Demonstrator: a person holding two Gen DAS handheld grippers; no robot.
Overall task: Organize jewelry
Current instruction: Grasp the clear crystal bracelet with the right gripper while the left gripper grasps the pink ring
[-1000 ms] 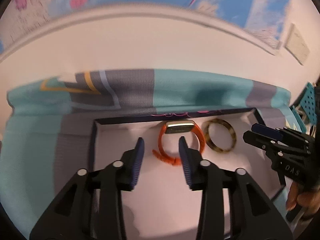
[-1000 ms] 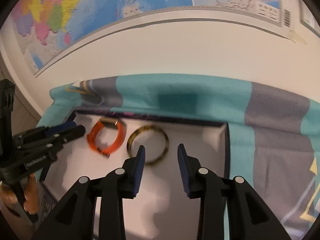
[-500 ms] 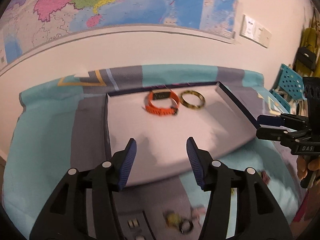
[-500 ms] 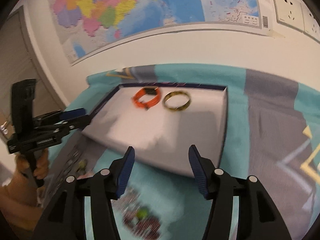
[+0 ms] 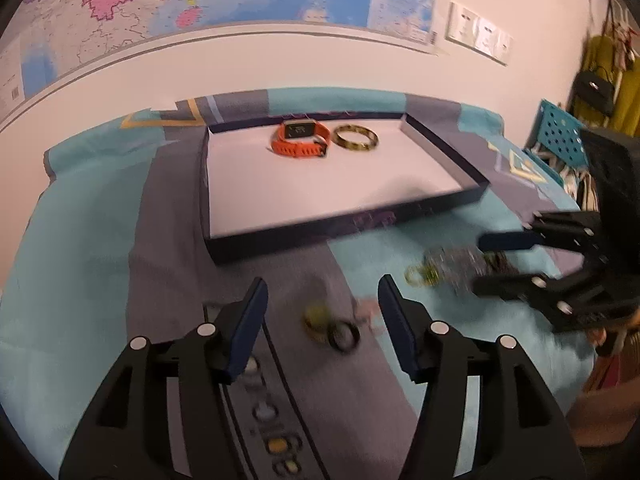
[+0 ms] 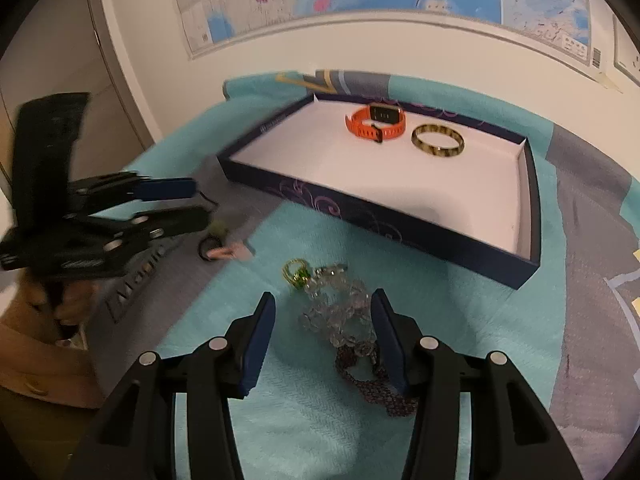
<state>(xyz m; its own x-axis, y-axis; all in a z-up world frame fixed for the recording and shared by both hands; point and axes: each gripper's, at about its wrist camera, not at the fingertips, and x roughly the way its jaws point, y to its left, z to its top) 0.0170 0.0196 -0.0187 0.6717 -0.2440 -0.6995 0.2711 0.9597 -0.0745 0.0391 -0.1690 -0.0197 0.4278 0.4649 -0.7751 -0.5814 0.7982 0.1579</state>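
My left hand-held gripper (image 5: 322, 312) has just been opening, nothing between its jaws. My right hand-held gripper (image 6: 322, 330), just closing, straddles the clear bead bracelet (image 6: 340, 314) ungripped.

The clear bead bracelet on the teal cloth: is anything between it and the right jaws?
Nothing visible. The clear bead bracelet lies between the open jaws of the right gripper, with a dark red braided bracelet beside it.

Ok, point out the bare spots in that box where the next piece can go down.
The box is bare across its whole near half and its left and right sides. Only the far edge is taken, where the orange watch sits beside the tortoiseshell bangle. Crowded: the teal cloth in front of the box, with the bead bracelets and rings.
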